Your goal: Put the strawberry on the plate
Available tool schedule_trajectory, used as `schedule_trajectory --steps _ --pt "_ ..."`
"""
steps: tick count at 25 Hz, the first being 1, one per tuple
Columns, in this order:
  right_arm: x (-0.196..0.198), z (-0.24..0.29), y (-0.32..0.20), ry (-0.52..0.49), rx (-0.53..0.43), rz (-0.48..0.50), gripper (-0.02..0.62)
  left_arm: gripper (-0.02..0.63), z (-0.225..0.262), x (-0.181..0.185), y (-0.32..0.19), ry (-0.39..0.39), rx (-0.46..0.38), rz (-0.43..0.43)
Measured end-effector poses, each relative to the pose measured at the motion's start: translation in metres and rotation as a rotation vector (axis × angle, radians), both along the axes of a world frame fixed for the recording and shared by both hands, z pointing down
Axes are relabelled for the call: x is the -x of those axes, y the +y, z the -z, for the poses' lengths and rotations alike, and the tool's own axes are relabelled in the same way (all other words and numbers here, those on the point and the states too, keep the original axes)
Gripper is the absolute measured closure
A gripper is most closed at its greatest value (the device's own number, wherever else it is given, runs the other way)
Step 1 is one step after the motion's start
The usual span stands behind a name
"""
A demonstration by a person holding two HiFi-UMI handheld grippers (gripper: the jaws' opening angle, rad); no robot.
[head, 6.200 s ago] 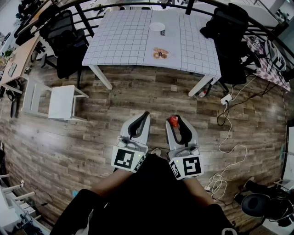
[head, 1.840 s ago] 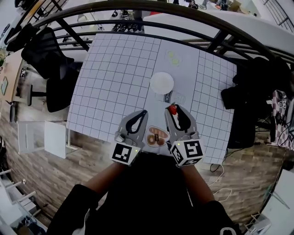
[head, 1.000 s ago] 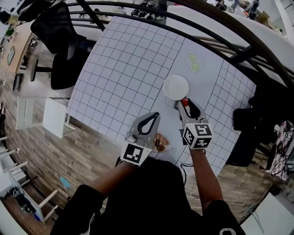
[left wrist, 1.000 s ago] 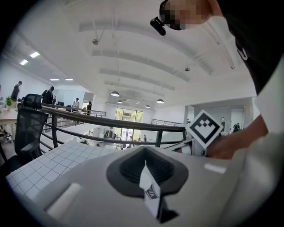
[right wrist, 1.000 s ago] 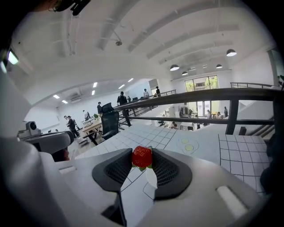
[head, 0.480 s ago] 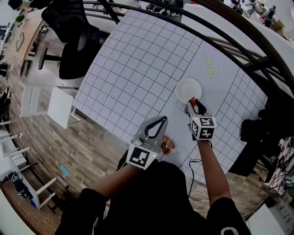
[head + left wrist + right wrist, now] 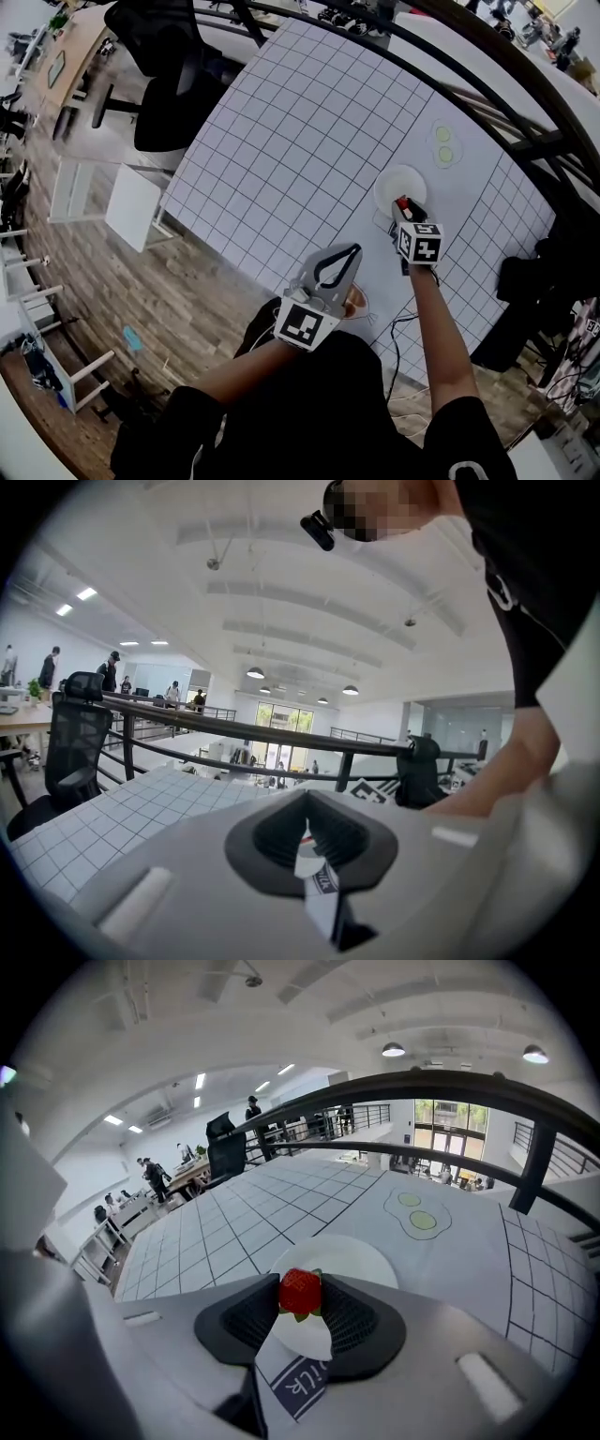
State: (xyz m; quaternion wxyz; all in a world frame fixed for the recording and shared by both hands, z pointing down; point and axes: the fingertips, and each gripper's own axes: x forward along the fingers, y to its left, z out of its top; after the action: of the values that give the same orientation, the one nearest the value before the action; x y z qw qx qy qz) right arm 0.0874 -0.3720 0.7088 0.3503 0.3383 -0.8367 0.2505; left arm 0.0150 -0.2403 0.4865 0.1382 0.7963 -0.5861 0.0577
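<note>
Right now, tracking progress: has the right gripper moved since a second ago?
Yes: the right gripper, holding the strawberry, advanced over the near edge of the plate.

White grid-covered table in an open office

It stands on a wooden floor. A black office chair is near its far left corner and a low white stool is near its left edge. On the cloth lies a drawn outline with two green circles. A black railing runs behind the table, and people stand by desks further off.
</note>
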Motion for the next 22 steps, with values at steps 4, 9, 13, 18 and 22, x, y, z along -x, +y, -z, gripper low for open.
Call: schedule_trajectory --steps 4,9,13,18,22 --pt "0.003 -0.016 -0.009 0.035 0.014 0.004 0.459 0.599 0.003 0.01 0.003 -0.01 -0.011 0.023" --pt "0.004 -0.036 -0.021 0.069 0.048 -0.022 0.459 0.6 0.002 0.025 0.007 -0.004 -0.005 0.067" --pt "0.002 -0.05 -0.025 0.087 0.072 -0.052 0.459 0.598 0.005 0.025 0.011 0.002 -0.02 0.064" --pt "-0.02 -0.06 -0.022 0.102 0.088 -0.054 0.459 0.599 0.019 0.007 0.023 -0.101 -0.081 0.02" --pt "-0.004 -0.056 -0.032 0.144 0.059 -0.043 0.457 0.6 0.032 0.027 0.024 -0.149 -0.123 0.039"
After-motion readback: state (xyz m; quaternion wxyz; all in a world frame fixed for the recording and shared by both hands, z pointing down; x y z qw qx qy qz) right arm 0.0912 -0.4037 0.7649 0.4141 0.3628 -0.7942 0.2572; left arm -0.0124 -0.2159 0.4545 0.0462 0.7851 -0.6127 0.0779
